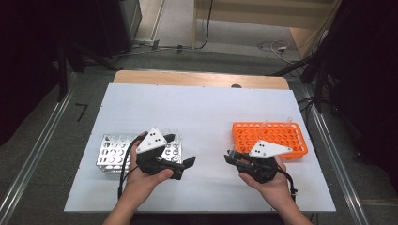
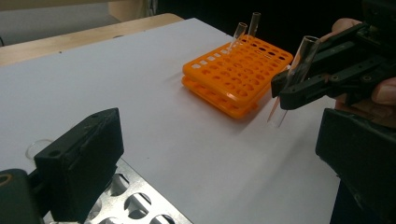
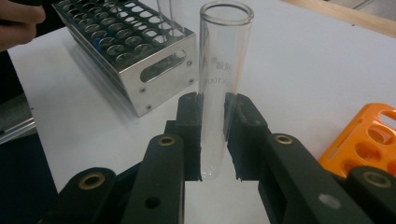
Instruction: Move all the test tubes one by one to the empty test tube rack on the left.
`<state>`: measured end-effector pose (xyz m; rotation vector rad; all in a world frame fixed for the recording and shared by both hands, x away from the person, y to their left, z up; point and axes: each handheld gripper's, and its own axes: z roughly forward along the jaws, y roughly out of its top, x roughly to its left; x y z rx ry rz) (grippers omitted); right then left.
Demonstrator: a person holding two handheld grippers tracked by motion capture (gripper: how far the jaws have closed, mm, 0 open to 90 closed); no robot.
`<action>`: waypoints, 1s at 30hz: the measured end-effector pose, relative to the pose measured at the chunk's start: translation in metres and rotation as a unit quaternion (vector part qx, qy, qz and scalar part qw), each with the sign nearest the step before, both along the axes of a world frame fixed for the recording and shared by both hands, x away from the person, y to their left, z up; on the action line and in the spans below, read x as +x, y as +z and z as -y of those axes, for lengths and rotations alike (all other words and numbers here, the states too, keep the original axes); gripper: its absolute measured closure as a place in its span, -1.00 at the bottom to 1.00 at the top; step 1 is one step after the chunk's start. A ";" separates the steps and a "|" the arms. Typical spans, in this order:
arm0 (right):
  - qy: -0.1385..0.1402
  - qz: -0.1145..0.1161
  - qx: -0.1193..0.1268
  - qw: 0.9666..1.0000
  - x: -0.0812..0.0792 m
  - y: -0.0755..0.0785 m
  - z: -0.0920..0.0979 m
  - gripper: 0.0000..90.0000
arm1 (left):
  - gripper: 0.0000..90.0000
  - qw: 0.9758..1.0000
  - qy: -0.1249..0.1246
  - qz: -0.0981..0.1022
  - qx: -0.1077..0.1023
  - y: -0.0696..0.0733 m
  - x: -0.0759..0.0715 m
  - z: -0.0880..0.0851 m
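A clear glass test tube (image 3: 222, 84) stands upright between the jaws of my right gripper (image 3: 212, 140), which is shut on its lower half. From the left gripper view the same tube (image 2: 299, 70) hangs just above the white sheet, in front of the orange rack (image 2: 238, 74). My right gripper (image 1: 230, 157) sits left of the orange rack (image 1: 270, 136). My left gripper (image 1: 184, 167) is open and holds nothing, beside the metal rack (image 1: 112, 152). Its jaws stand wide apart in its own view (image 2: 219, 172).
Two glass tubes (image 2: 247, 28) stand at the far corner of the orange rack. The metal rack (image 3: 126, 42) holds a tube near its corner. A white sheet (image 1: 197, 112) covers the wooden table. A hand (image 3: 18, 18) shows at top left.
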<state>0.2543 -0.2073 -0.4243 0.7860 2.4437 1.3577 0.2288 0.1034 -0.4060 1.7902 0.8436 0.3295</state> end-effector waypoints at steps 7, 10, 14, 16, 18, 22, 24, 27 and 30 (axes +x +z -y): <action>0.016 -0.002 -0.005 1.000 -0.005 -0.001 -0.011 0.63 | -0.98 1.000 -0.015 0.003 -0.002 0.001 -0.003 0.009; 0.021 -0.002 -0.007 1.000 -0.007 -0.002 -0.014 0.63 | -0.96 1.000 -0.023 0.003 -0.001 0.001 -0.004 0.013; 0.029 -0.002 -0.009 1.000 -0.009 -0.002 -0.018 0.63 | -0.90 0.999 -0.035 0.002 -0.004 0.001 -0.006 0.018; 0.032 -0.001 -0.010 0.999 -0.010 -0.002 -0.021 0.63 | -0.87 0.999 -0.041 0.002 -0.004 0.001 -0.007 0.021; 0.035 -0.001 -0.011 0.999 -0.011 -0.002 -0.022 0.63 | -0.78 0.999 -0.050 0.002 -0.005 0.001 -0.007 0.025; 0.039 -0.001 -0.011 0.999 -0.013 -0.003 -0.025 0.63 | -0.61 0.998 -0.057 -0.002 -0.011 0.001 -0.008 0.031; 0.041 0.001 -0.012 0.999 -0.013 -0.003 -0.027 0.63 | -0.52 0.998 -0.060 -0.003 -0.012 0.000 -0.009 0.035; 0.044 -0.001 -0.013 0.999 -0.015 -0.003 -0.029 0.63 | -0.38 0.998 -0.064 -0.003 -0.009 0.000 -0.011 0.041; 0.049 -0.001 -0.014 0.999 -0.017 -0.004 -0.032 0.63 | -0.19 0.998 -0.069 0.002 -0.007 0.000 -0.012 0.046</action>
